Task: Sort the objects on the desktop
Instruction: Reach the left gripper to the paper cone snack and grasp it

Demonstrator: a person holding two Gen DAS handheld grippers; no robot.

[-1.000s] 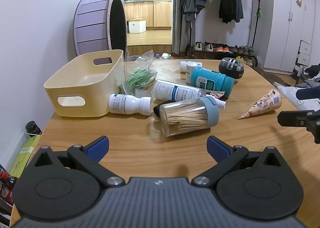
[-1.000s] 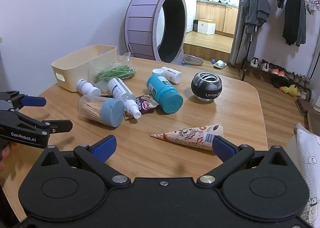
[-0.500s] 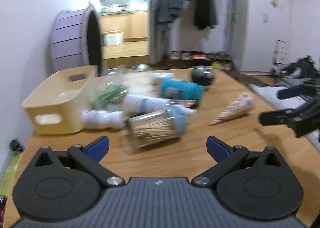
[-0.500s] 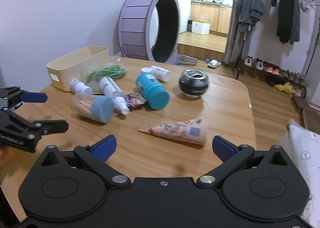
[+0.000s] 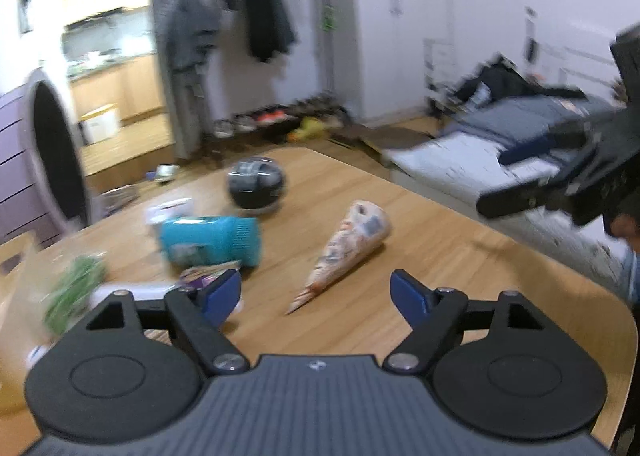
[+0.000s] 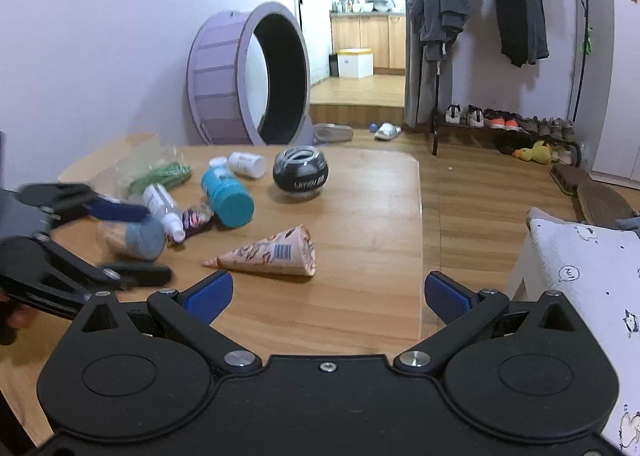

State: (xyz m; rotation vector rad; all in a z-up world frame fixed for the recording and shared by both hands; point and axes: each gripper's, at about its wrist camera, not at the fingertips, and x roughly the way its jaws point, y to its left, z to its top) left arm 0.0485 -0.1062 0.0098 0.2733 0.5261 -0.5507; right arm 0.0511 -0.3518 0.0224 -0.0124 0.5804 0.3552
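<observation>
Across the tabletop (image 6: 360, 312) middle, cone packet (image 6: 268, 254), teal bottle (image 6: 226, 193) and black ball (image 6: 300, 174) lie loose; your left gripper (image 5: 316, 292) and right gripper (image 6: 326, 292) gape empty; the bin (image 6: 108, 159), seemingly at the far-left corner, is blurred.

The left wrist view is smeared throughout: the bag of green sticks (image 5: 74, 284) is a blur, the cream basket (image 5: 12, 256) is cut by the left edge, and the right claw (image 5: 560, 183) runs off the right edge. In the right wrist view, the blurred left claw (image 6: 120, 240) partly hides the toothpick jar (image 6: 134, 238).
</observation>
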